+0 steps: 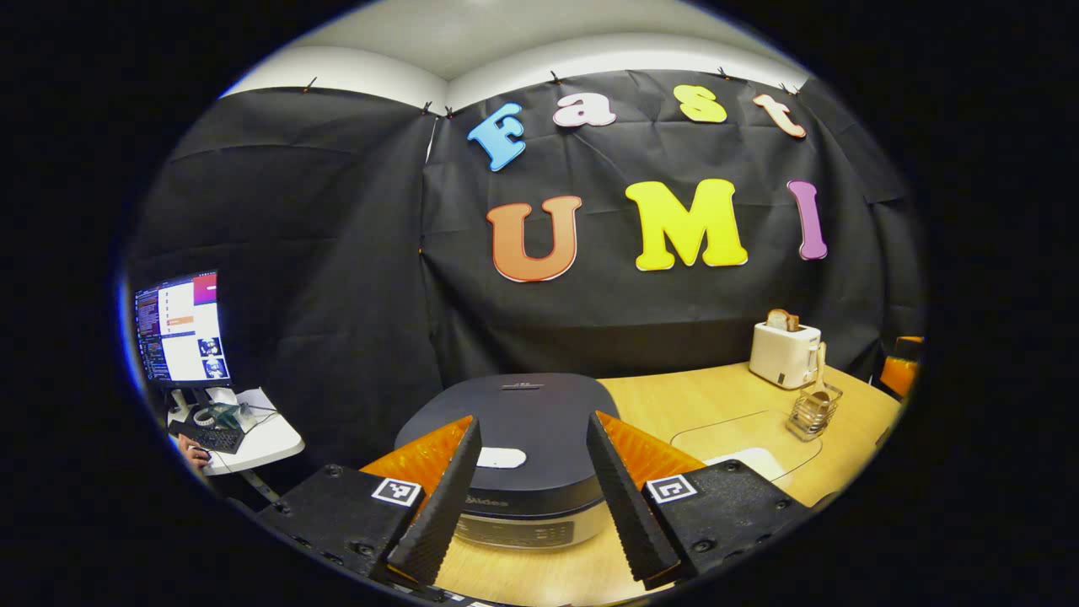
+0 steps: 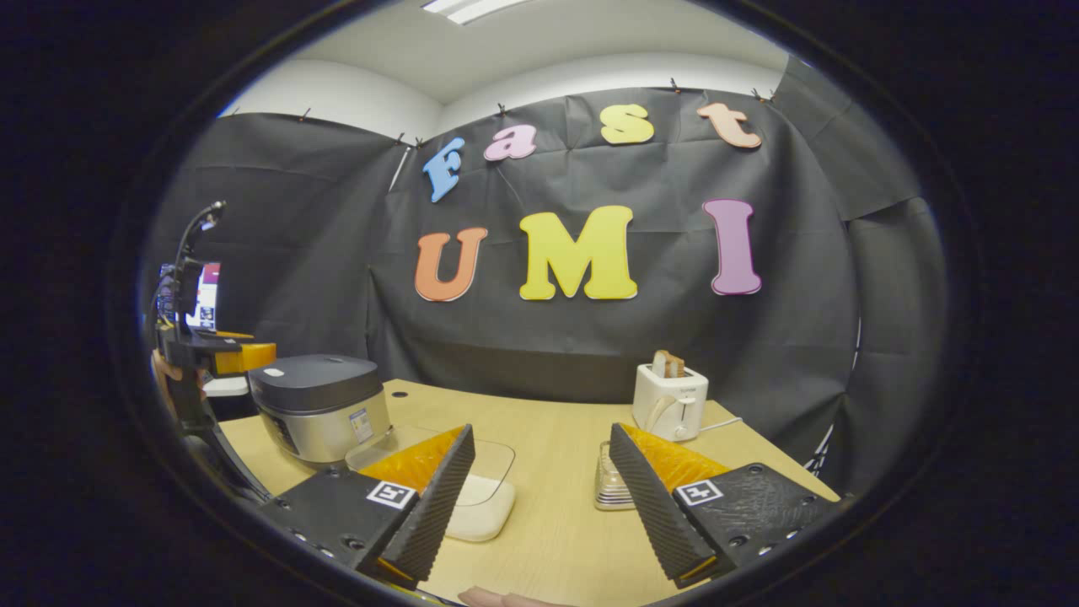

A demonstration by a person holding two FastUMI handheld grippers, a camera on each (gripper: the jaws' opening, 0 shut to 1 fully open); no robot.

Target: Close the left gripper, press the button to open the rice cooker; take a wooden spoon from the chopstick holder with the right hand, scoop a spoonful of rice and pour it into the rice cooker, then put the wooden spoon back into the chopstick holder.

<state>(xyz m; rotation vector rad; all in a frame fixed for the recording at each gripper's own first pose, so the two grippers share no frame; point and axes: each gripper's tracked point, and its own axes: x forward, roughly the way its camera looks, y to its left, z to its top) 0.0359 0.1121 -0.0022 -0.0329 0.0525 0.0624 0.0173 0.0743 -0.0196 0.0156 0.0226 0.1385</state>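
In the left gripper view, the left hand-held gripper hangs just in front of the rice cooker, its two fingers spread wide with nothing between them. The cooker's dark lid is down, with a pale oval button near its front edge and a silvery control band below. The cooker sits near the desk's left edge. Toward the far right corner stands a wire chopstick holder with the wooden spoon upright in it, and a white toaster just behind. A clear lid outline lies on the desk between cooker and holder; the white container under it is partly cut off by a finger.

The right gripper view shows the cooker from its side, silver-bodied, and beyond it the left hand-held gripper near the lid. The right hand-held gripper is also wide open and empty, above the desk's near edge. A white rice container under a clear lid lies behind its left finger; the chopstick holder is half hidden by the right finger, so the spoon cannot be made out there.
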